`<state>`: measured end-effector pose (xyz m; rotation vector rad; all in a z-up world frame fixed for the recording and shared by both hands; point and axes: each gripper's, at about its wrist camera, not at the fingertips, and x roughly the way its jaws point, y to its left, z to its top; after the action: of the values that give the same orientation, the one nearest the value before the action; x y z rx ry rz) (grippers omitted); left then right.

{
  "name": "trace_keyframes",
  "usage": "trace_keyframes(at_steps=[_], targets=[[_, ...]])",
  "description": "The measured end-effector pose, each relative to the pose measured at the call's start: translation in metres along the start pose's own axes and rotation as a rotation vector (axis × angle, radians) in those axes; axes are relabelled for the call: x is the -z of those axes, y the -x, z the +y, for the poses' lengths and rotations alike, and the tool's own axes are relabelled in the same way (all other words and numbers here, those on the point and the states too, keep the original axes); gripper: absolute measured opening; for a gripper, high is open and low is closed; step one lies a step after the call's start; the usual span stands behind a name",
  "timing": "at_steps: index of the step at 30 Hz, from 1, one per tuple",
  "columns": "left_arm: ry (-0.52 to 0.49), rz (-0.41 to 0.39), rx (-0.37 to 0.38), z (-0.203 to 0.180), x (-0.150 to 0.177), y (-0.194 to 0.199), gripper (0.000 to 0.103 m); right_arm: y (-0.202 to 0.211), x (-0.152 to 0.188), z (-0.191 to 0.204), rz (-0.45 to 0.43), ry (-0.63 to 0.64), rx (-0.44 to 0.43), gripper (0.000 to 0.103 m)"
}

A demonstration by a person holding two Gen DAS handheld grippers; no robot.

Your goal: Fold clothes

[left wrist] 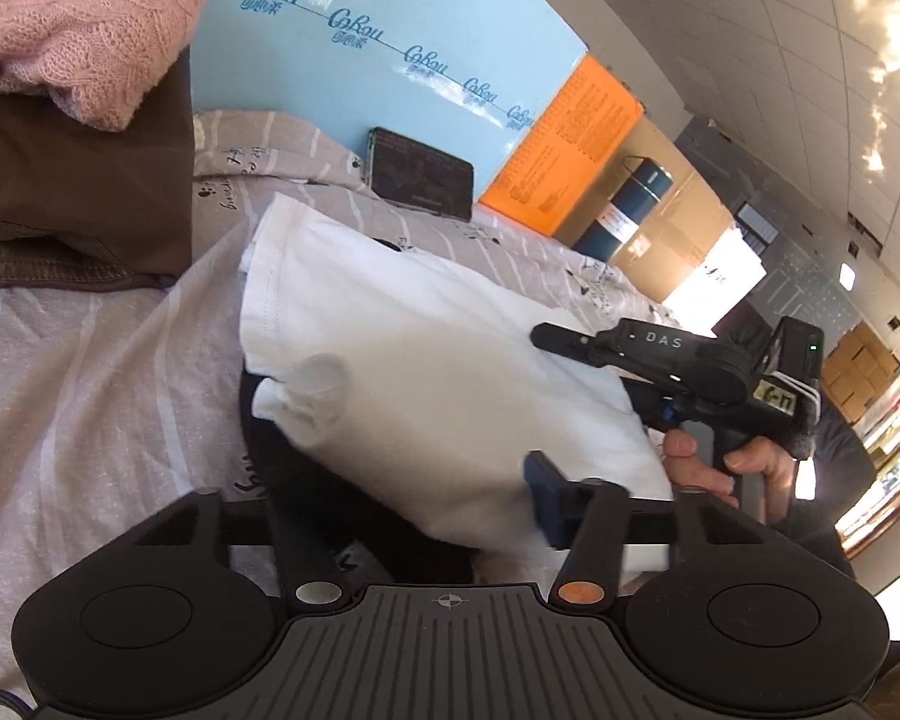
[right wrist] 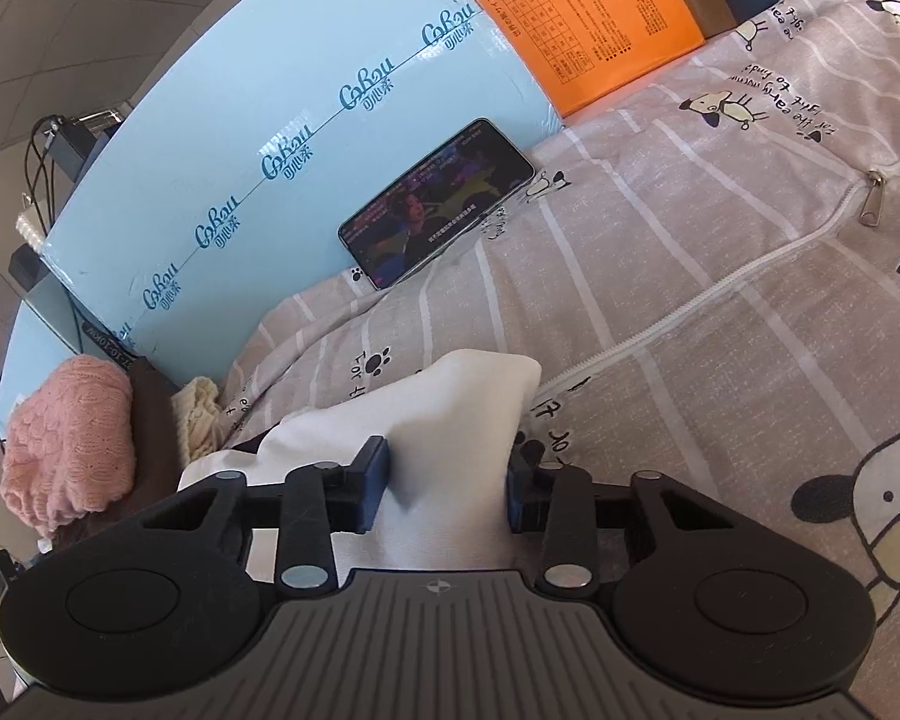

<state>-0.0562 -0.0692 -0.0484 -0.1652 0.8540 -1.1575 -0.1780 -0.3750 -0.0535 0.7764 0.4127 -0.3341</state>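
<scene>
Left gripper [left wrist: 414,480]: jaws clamped on smooth white cotton T-shirt [left wrist: 426,348], which billows ahead of them over the striped, printed duvet cover [left wrist: 90,396]. Right gripper [right wrist: 447,480]: blue-padded jaws clamped on the same shirt's bunched corner; chunky pink knit sweater [right wrist: 66,450] lies folded left of the jaws.

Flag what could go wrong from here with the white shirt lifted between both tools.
1. The right tool pinches only a bunched fold of the shirt; it may slip out.
2. In the left wrist view the left tool shows one blue pad at the shirt's lower edge; the other finger is hidden, so its hold is uncertain.
3. The swinging shirt could knock over the phone leaning on the blue board.
</scene>
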Motion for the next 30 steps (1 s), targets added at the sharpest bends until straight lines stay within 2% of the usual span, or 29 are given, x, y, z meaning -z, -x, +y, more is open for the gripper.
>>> trace_keyframes(at_steps=[1, 2, 3, 10, 15, 20, 23, 26, 30], targets=[[0.004, -0.008, 0.003, 0.001, -0.002, 0.001, 0.026, 0.002, 0.001, 0.002, -0.013, 0.021, 0.000, 0.018], [0.008, -0.016, 0.006, 0.002, -0.004, 0.002, 0.019, 0.004, 0.002, 0.007, -0.030, 0.053, 0.002, 0.017], [-0.008, -0.033, 0.013, -0.001, -0.007, 0.005, 0.018, 0.007, 0.003, 0.011, -0.047, 0.083, 0.002, 0.014], [-0.235, -0.139, 0.022, -0.054, -0.042, -0.003, 0.016, 0.039, -0.012, 0.028, -0.209, 0.207, -0.029, 0.011], [-0.395, -0.206, 0.043, -0.098, -0.073, -0.033, 0.016, 0.072, -0.047, 0.019, -0.367, 0.248, 0.030, 0.011], [-0.489, -0.286, 0.064, -0.141, -0.106, -0.095, 0.016, 0.097, -0.087, -0.001, -0.546, 0.329, 0.205, 0.011], [-0.414, -0.319, 0.131, -0.155, -0.121, -0.140, 0.016, 0.101, -0.109, -0.016, -0.650, 0.390, 0.349, 0.011], [-0.333, -0.318, 0.181, -0.171, -0.133, -0.190, 0.016, 0.105, -0.127, -0.040, -0.746, 0.367, 0.455, 0.011], [-0.304, -0.315, 0.213, -0.196, -0.137, -0.247, 0.016, 0.105, -0.140, -0.072, -0.845, 0.351, 0.582, 0.011]])
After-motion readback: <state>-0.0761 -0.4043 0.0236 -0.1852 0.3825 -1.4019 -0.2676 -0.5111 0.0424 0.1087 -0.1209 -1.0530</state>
